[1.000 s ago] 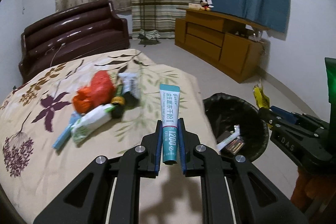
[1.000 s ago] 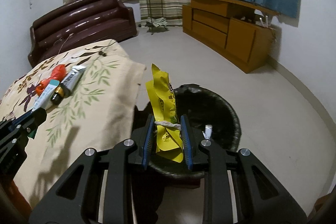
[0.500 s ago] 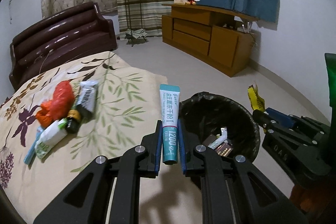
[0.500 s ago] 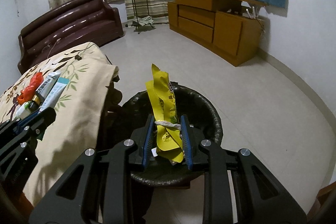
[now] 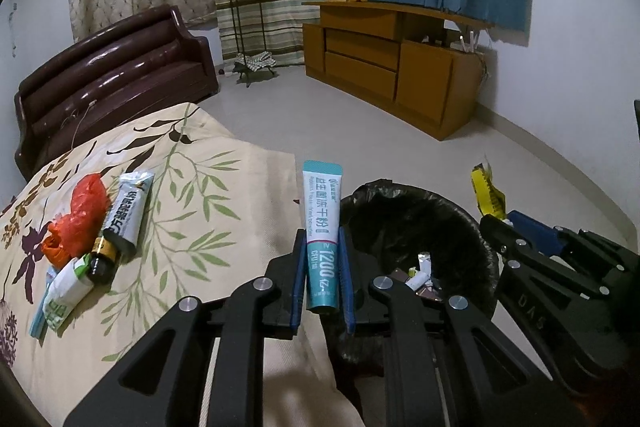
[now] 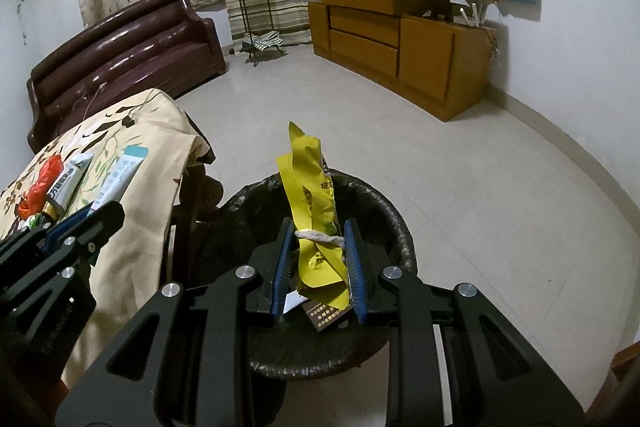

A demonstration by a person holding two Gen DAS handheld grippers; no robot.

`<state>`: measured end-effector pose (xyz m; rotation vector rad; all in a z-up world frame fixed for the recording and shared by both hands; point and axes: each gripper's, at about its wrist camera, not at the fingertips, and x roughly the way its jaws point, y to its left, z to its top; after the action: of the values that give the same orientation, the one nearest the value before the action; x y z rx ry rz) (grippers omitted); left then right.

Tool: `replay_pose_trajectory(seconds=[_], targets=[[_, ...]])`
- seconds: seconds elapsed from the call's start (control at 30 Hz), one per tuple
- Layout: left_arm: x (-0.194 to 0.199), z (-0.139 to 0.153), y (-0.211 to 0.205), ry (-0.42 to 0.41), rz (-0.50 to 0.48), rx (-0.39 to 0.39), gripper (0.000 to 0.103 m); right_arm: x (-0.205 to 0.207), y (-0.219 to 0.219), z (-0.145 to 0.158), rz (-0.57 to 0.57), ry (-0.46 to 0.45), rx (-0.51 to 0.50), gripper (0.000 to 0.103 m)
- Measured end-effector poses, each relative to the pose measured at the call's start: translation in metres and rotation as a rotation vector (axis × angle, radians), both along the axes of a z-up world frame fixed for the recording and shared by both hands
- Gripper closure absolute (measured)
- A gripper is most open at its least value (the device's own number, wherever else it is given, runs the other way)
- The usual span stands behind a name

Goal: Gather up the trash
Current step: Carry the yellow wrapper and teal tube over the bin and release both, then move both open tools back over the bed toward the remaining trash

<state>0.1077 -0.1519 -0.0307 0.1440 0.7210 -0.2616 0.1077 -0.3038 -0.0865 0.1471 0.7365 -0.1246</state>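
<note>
two loads at the bin, neither dropped

left gripper (image 5: 323, 269) fingers clenched on a teal sachet (image 5: 322, 227), which stands upright between the pads, over the edge of the cloth-covered surface (image 5: 224, 195) and just beside the bin (image 5: 420, 211) rim, not over the opening. right gripper (image 6: 318, 261) fingers clenched on a crumpled yellow wrapper (image 6: 310, 211) with a bit of white string across it, hanging above the bin's black liner.

risks, as i judge them:
- sachet let go here likely lands on the cloth or slides down between surface and bin (needs to come further right first).
- wrapper is light and creased; it may cling to a pad or drift onto the floor.
- both grippers crowd one opening; a knock could tip the bin.

left on the surface: red bag (image 5: 82, 215), silver tube (image 5: 128, 211), small dark bottle (image 5: 102, 259), white-green packet (image 5: 68, 287).
</note>
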Motion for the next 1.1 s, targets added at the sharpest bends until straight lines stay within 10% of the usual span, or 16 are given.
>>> replay_pose_trajectory(seconds=[0.3, 0.43, 1.1], targets=[[0.006, -0.002, -0.008, 0.022, -0.009, 0.023, 0.082, 0.007, -0.005, 0.000, -0.007, 0.002, 0.005, 0.077], [0.007, -0.002, -0.007, 0.024, 0.001, 0.018, 0.059, 0.010, -0.012, -0.001, -0.025, -0.001, 0.016, 0.070], [-0.007, 0.013, 0.020, -0.005, 0.023, -0.006, 0.046, 0.000, -0.008, 0.002, -0.024, -0.006, 0.027, 0.060]])
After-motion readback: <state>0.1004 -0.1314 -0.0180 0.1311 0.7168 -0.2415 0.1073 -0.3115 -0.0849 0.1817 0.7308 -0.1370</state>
